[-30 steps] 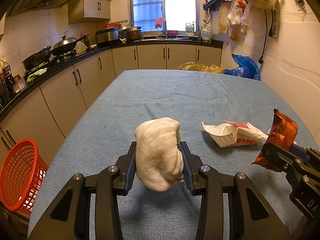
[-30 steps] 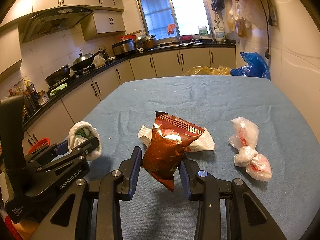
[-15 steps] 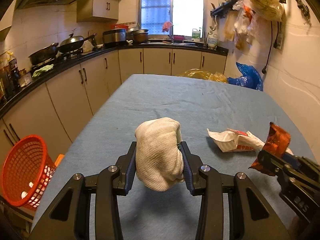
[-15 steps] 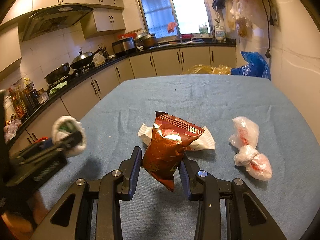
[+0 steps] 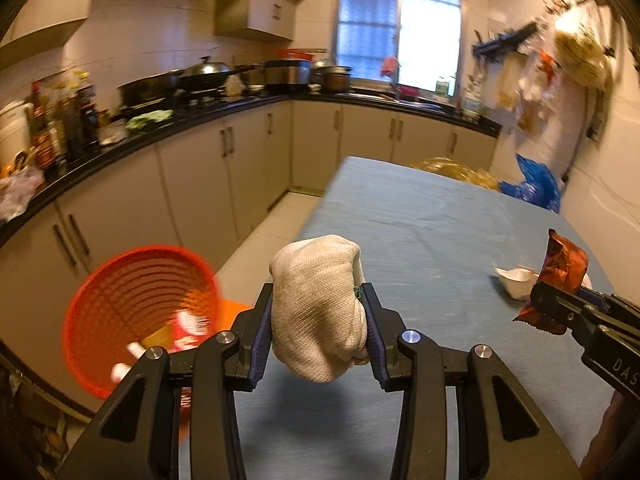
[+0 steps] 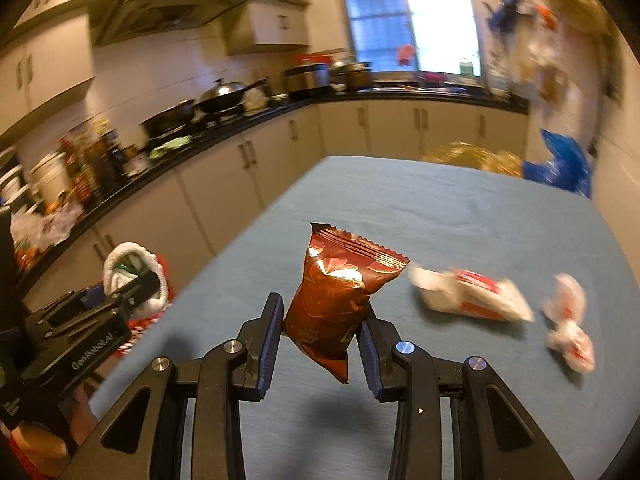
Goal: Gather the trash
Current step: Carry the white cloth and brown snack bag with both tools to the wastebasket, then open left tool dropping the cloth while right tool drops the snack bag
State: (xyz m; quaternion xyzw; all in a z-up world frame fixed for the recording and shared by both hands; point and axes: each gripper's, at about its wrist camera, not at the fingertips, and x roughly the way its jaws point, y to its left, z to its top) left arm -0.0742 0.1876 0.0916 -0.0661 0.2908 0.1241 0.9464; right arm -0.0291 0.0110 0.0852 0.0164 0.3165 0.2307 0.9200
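Orange basket [image 5: 136, 300] contents and hanging wall bags [image 5: 568, 64] motion-blurred

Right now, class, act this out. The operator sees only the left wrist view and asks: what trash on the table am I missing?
Observer: A knotted white-and-red plastic bag lies on the table, to the right of the paper wrapper.
Operator: I see only a white corner of that wrapper. What else is on it?
Observer: It carries red print along its right half.
Operator: And my cloth bundle, seen from the other side?
Observer: The cloth bundle is open on that side, with something green showing inside.
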